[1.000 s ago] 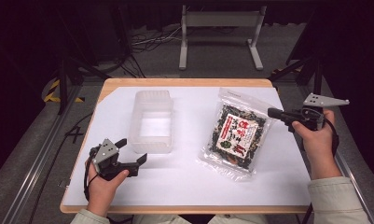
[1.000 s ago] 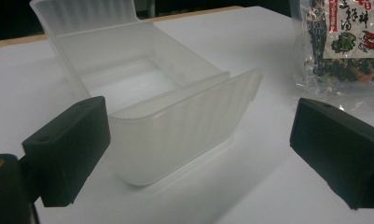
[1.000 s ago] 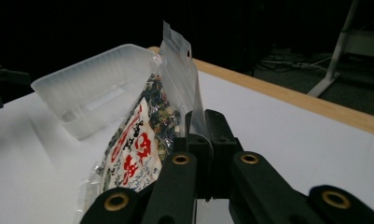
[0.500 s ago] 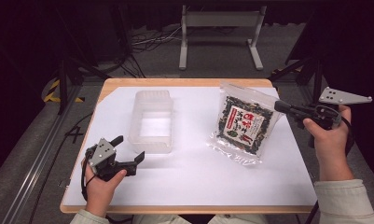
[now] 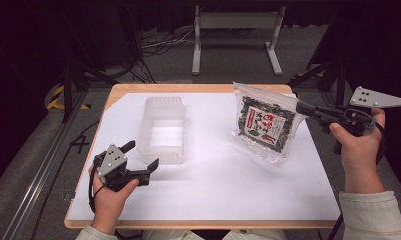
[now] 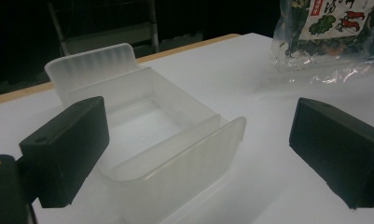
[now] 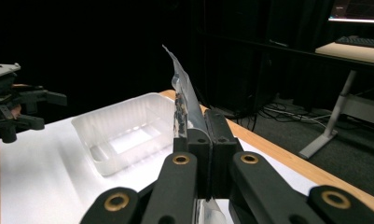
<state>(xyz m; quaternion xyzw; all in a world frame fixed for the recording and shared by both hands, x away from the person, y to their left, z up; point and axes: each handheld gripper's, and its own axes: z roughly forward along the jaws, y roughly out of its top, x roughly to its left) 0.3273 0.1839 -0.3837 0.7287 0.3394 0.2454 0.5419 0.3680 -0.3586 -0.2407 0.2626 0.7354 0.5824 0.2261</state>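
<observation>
Step in hand, as judged: the packet is being lifted off the surface for transfer to the tub; the tub is empty and nothing has been placed yet.

Left tongs [image 5: 141, 159]: held low, just in front of the tub's [image 5: 164, 131] near end, pointing across at it. The jaws stand wide with nothing between them; in the left gripper view the tub's near wall [image 6: 184, 168] sits in the gap between the two pads, untouched. The left hand [image 5: 110, 192] rests close to the surface [image 5: 213, 190], forearm coming in from the near edge.

Tub: clear plastic, upright, open top, resting on the white surface left of centre.

Packet [image 5: 265, 125]: a clear bag of dark dried leaf with a red and white label, well to the right of the tub. It hangs tilted, its upper right edge raised; whether the lower corner rests on the surface or hangs just above it cannot be told.

Right tongs [image 5: 300, 107]: clamped fast on the packet's upper edge; the right gripper view shows the film [image 7: 184, 105] pinched between the closed jaws. The right hand [image 5: 358, 147] is held high, beyond the surface's right edge, tongs pointing back toward the tub.

Next move, as judged: carry the packet leftward over the tub, lower it inside, then release. The limp bag may need the left tongs to steady the tub.
</observation>
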